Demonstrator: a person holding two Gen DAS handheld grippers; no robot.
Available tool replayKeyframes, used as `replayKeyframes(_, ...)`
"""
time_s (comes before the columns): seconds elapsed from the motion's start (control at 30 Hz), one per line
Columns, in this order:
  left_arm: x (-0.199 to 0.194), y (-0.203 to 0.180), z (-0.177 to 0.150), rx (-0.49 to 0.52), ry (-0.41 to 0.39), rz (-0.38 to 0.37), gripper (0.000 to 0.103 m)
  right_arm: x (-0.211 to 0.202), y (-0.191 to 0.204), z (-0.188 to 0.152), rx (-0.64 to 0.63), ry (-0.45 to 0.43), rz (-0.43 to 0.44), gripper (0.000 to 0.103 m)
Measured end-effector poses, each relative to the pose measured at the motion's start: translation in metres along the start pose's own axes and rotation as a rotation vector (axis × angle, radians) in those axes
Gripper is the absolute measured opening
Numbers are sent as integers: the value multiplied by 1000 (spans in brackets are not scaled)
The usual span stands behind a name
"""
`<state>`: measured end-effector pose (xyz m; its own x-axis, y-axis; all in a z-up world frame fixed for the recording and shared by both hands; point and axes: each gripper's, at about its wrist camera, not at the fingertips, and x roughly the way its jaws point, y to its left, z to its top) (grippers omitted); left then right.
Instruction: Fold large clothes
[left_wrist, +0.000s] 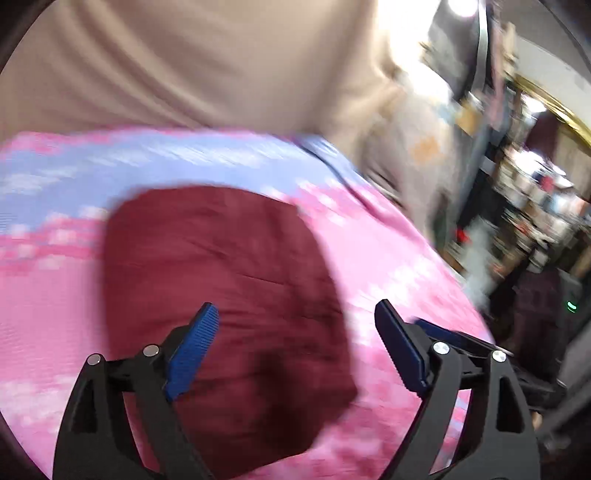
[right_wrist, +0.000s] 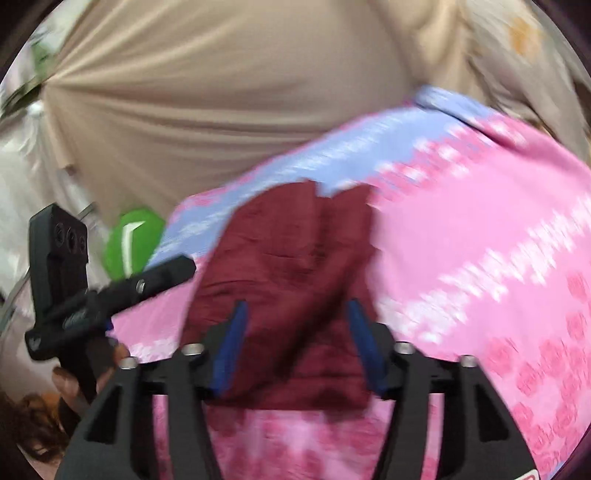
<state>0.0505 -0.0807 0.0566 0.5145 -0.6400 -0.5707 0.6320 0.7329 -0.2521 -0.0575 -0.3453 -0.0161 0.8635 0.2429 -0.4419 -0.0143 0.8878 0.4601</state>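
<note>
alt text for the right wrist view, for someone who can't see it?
A folded maroon garment lies on a pink and lilac patterned sheet, and the right gripper hangs over its near edge with blue-padded jaws open and nothing pinched between them. At the left edge, the left gripper is in a person's hand, with beige fabric behind. The picture is motion-blurred.

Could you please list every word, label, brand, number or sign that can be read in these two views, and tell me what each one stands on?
None can be read.
A pale embossed mark on the black handle of the left tongs: too blurred to read.
A white mark on the green object: a shape, not legible text.
A red-edged sticker on the right tongs' frame: cut off, unreadable.
Shelf clutter: too blurred.
</note>
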Motion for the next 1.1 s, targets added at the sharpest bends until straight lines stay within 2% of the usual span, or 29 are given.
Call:
replayKeyframes(0.03,-7,12,-2,-20,-4,55,84,3,10,3,-28,-4,10,69)
replayKeyframes(0.1,-10,33,-11,-77,15,91,84,11,25,1,-81,5,8,70)
replayKeyframes(0.2,4,53,-31,-151,92,106,83,32,29,-18,-104,59,24,70)
replayKeyframes(0.23,9,55,-39,-164,113,104,82,36,35,-21,-101,66,13,61)
replayKeyframes(0.27,14,55,-46,-161,134,108,80,45,34,-23,-99,68,-26,45)
replayKeyframes(0.3,17,54,-50,-150,148,122,80,49,28,-27,-96,73,-66,16)
replayKeyframes(0.33,21,50,-54,-118,153,145,80,50,19,-30,-66,88,-94,10)
replayKeyframes(0.43,34,39,-59,-48,161,188,80,38,-11,-38,56,70,-78,5)
replayKeyframes(0.6,64,30,-70,11,219,227,80,58,-57,-71,217,175,-78,4)
replayKeyframes(0.67,70,24,-74,46,226,257,81,67,-63,-79,226,188,-83,3)
replayKeyframes(0.77,73,22,-74,48,233,270,82,63,-60,-74,216,209,-94,4)
replayKeyframes(0.83,73,22,-73,43,235,268,82,49,-55,-63,206,188,-118,11)
replayKeyframes(0.9,73,22,-73,36,236,266,83,29,-45,-39,162,109,-180,22)
replayKeyframes(0.97,73,22,-73,38,234,267,84,21,-33,-10,106,36,-194,25)
replayKeyframes(1.03,74,21,-74,42,234,270,85,27,-19,22,56,-20,-213,38)
replayKeyframes(1.1,74,21,-73,39,237,272,85,47,-13,44,28,-24,-228,45)
